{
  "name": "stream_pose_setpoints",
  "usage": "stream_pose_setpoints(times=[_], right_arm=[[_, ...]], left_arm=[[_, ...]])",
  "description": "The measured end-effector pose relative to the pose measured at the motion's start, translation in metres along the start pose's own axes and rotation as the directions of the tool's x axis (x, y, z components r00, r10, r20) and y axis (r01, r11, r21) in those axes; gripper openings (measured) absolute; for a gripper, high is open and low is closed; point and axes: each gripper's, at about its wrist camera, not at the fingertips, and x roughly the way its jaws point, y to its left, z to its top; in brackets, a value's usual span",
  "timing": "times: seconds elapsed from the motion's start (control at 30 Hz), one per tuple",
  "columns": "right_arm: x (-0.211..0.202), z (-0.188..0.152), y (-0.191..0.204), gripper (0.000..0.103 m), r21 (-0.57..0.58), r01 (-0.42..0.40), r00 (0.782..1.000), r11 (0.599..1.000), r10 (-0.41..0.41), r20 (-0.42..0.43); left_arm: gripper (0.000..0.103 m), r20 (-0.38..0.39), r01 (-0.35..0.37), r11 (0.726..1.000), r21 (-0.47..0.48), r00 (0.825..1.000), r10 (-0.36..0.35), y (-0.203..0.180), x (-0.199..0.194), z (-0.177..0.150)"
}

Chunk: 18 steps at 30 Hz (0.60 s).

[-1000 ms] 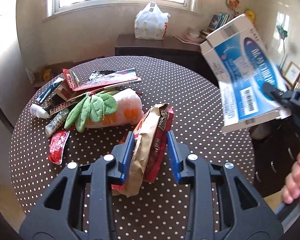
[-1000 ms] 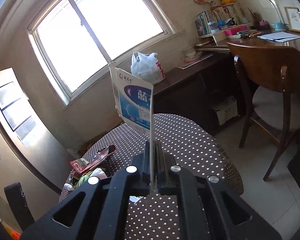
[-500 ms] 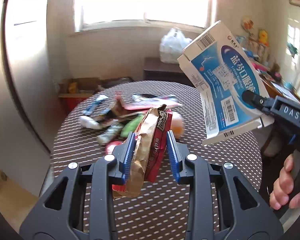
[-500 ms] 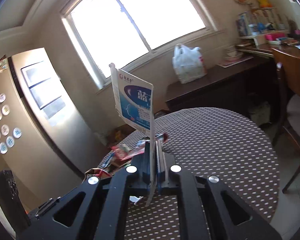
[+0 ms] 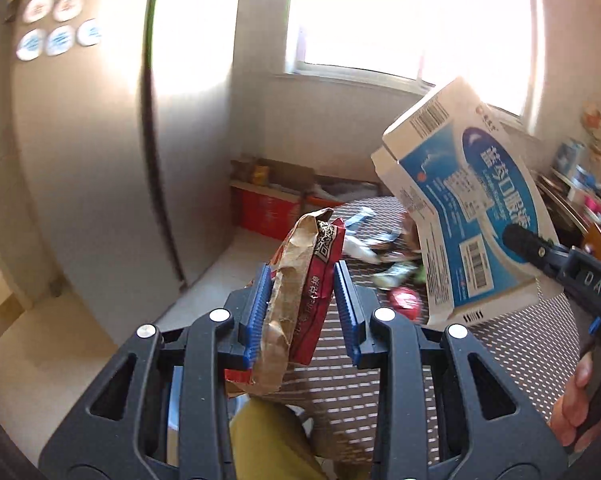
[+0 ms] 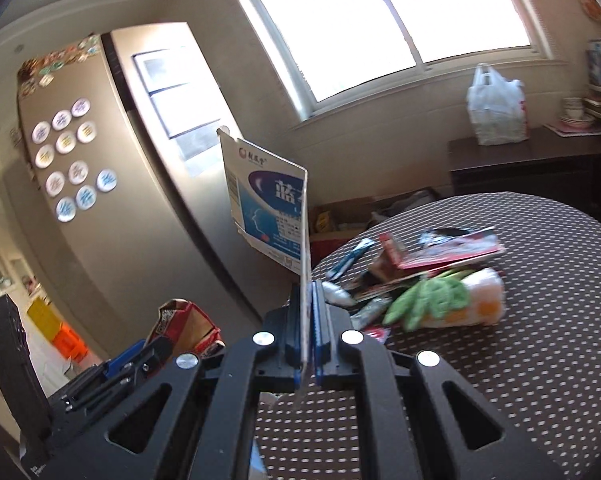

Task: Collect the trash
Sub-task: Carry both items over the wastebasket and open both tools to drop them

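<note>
Left wrist view has swung since a second ago: the window that filled the top of the frame now sits upper right, and a tall fridge (image 5: 100, 168) with round magnets takes the whole left half. The polka-dot table (image 5: 512, 344), earlier spread wide under the gripper, is now pushed to the lower right, with the blurred litter pile (image 5: 384, 256) small at centre right.

Both grips look unchanged. The left gripper (image 5: 300, 300) is clenched on a crumpled red-and-brown snack bag (image 5: 304, 292), which stands upright between the blue pads at frame centre. The right gripper (image 6: 310, 320) is clamped thin on a flattened blue-and-white carton (image 6: 270, 216), seen edge-on and rising above its fingers; in the left view that carton shows its printed face at the right, with a hand (image 5: 576, 408) at the lower right edge.

On the floor by the wall, an open cardboard box (image 5: 272, 188) holds a few items too blurred to tell apart. A white plastic bag (image 6: 496, 108), knotted and full, stands on the dark sideboard (image 6: 532, 160) under the window.
</note>
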Motion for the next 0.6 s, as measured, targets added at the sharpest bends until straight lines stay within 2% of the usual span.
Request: stream_pose_setpoints(times=[0.27, 0.6], right_arm=[[0.044, -0.023, 0.063, 0.006, -0.096, -0.101, 0.990, 0.990, 0.091, -0.106], [0.101, -0.057, 0.124, 0.006, -0.141, -0.187, 0.956, 0.972, 0.147, -0.255]], left_arm=[[0.032, -0.009, -0.123, 0.984, -0.133, 0.992, 0.122, 0.074, -0.013, -0.017], [0.032, -0.098, -0.198, 0.953, -0.228, 0.979, 0.180, 0.130, 0.008, -0.035]])
